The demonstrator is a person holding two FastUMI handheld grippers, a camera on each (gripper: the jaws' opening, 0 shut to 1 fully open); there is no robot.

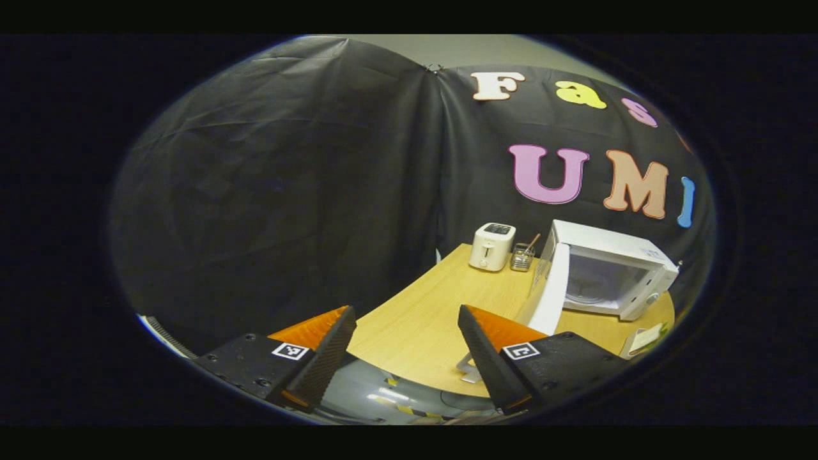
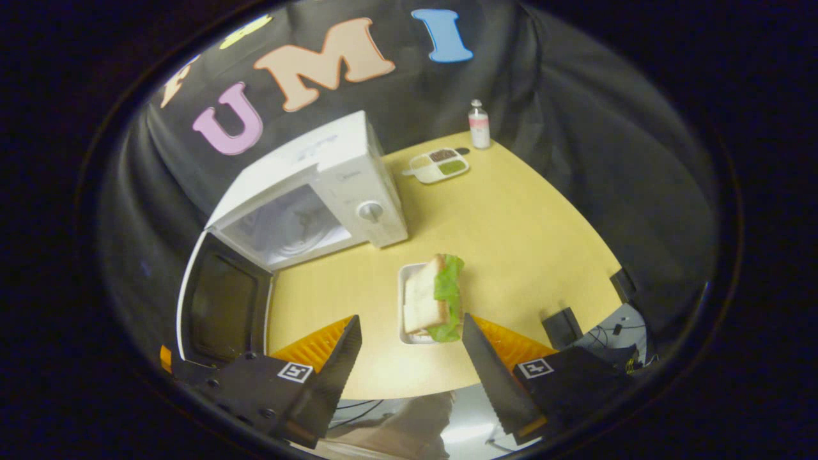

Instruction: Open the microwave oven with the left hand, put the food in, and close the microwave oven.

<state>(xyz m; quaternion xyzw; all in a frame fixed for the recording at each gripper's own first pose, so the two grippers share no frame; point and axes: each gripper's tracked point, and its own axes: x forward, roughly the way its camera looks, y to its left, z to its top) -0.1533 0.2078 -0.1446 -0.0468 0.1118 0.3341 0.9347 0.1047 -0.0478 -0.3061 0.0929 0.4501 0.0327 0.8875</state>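
Open microwave [image 2: 307,191], sandwich [image 2: 434,297] on table [image 2: 530,236]

staged kitchen booth, black cloth wall [image 1: 287,191], microwave [image 1: 607,271], toaster [image 1: 491,246], wooden table [image 2: 511,223]

microwave [image 2: 319,191] cavity open, swung door [image 2: 223,306] flanking its left, bare table [image 2: 524,236] right

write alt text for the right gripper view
A sandwich on a small white tray sits on a wooden table, just ahead of the open right gripper. Behind it, a white microwave stands with its door swung open.
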